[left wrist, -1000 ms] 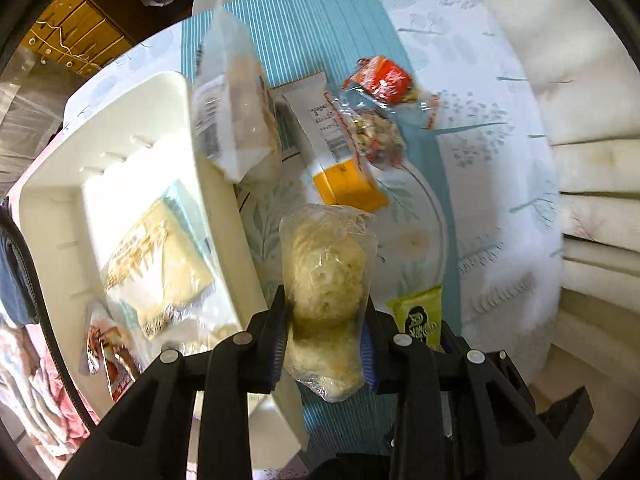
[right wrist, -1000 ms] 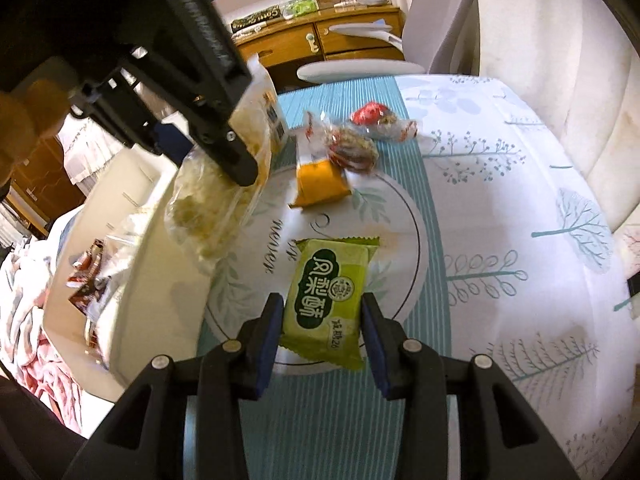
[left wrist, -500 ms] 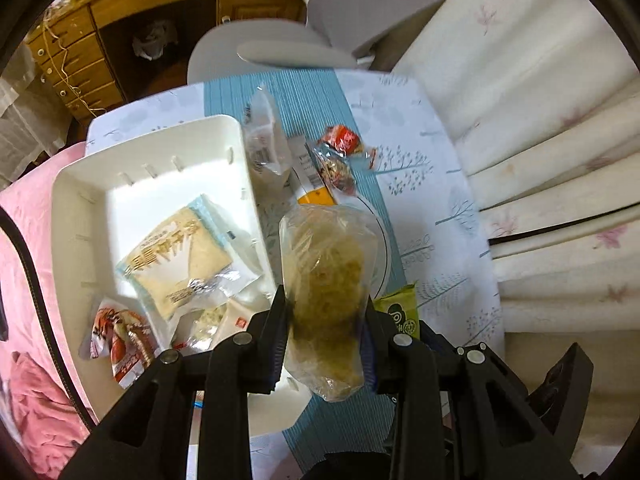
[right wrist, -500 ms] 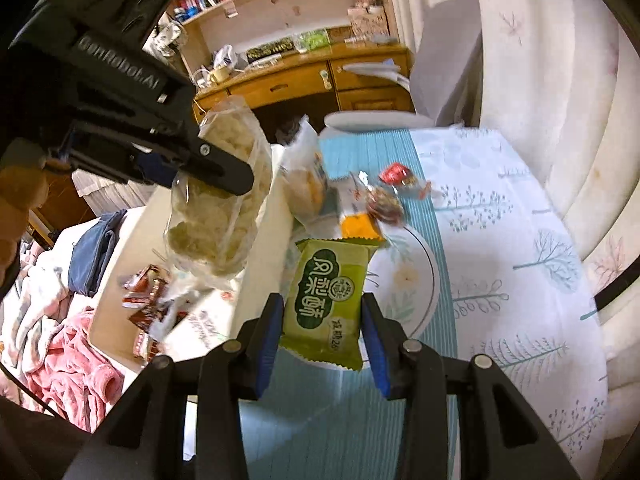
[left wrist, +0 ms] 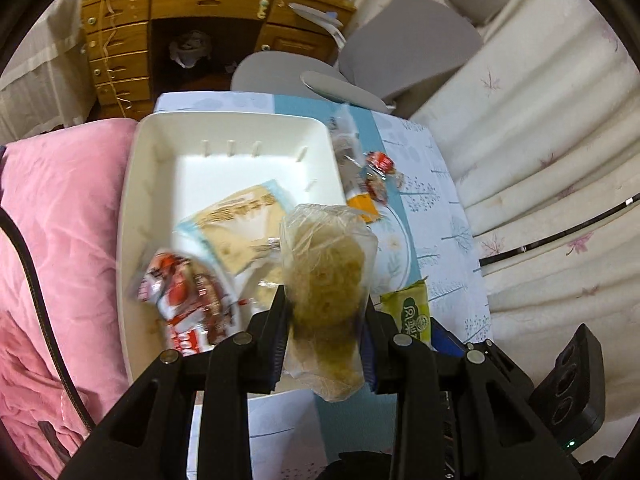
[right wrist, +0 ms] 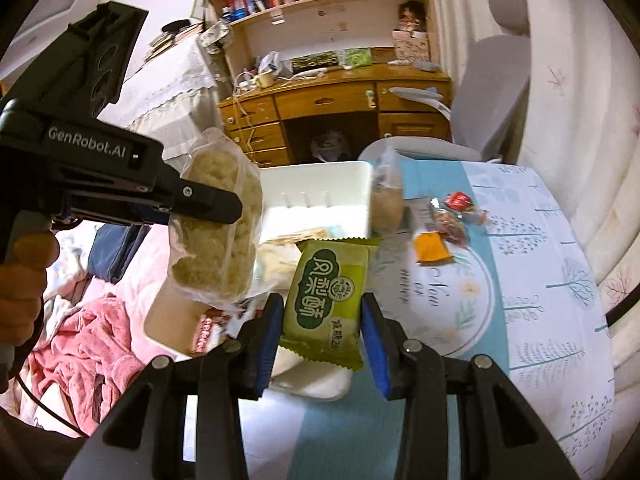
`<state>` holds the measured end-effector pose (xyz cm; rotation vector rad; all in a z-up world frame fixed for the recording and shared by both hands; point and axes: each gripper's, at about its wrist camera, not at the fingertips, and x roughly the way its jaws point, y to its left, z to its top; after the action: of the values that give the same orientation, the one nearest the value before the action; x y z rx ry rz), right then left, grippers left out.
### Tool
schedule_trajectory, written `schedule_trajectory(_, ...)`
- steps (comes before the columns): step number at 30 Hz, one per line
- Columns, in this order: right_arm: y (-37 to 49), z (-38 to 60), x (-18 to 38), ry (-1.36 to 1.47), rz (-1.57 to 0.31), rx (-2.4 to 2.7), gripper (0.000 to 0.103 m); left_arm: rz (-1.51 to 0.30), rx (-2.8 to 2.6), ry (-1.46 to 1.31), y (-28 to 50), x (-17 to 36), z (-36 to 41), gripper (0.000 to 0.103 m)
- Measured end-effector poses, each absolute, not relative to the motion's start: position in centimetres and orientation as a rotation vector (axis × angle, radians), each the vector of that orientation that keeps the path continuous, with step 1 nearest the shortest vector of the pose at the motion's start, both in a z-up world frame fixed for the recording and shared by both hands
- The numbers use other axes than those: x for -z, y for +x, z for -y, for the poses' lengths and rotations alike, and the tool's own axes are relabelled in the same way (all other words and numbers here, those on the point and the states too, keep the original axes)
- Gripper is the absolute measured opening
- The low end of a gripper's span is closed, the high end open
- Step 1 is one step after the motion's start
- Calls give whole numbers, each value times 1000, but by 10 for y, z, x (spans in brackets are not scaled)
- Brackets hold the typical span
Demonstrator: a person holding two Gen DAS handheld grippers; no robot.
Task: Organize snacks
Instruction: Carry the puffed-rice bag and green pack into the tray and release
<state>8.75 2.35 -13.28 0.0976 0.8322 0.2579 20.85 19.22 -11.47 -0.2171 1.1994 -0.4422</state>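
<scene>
- White bin (left wrist: 132,216) far left, beside pink bedding (left wrist: 60,216); already holding a red packet (left wrist: 184,300) and a pale flat packet (left wrist: 240,224), with bare floor toward its far wall.
- Held above the bin's right rim: clear bag (left wrist: 326,280) of pale crumbly snack, pinched by the left tool (left wrist: 325,340), fingers pressed in on both sides of the bag's lower half.
- Best carried further left until fully over the bare floor, then lowered close before letting go; dropped from this height, likely to tip onto the rim or crush its contents.
- Squeeze kept light, judging by the thin film and brittle filling.
- Green packet (right wrist: 330,292) next, clamped flat between the fingers of the right tool (right wrist: 322,336), lifted clear of the surface (right wrist: 540,300) and hanging just over the bin's near corner.
- Better held back until the left tool has cleared, since both tools crowd the same corner; then moved in over the bin and released low.
- Still out on the surface to the right: a tall clear bag (right wrist: 386,196) leaning on the bin's outer wall, an orange-ended packet (right wrist: 430,246), and small red sweets (right wrist: 456,208) just beyond it, none touched by either tool.
</scene>
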Motion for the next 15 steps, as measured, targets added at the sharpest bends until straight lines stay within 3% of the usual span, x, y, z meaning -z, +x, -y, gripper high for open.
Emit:
schedule_trajectory(11,80,-66,128,56,-821,-291,39,-1147,412,-263,192,124,-245,32)
schedule_trajectory(14,82,-70,134,63,-852,-277,41,-1153,403,-259,189,129,-249,51)
schedule_trajectory(15,83,-71,135,66,-865,-271,46,-1151,400,-258,188,130,-250,62)
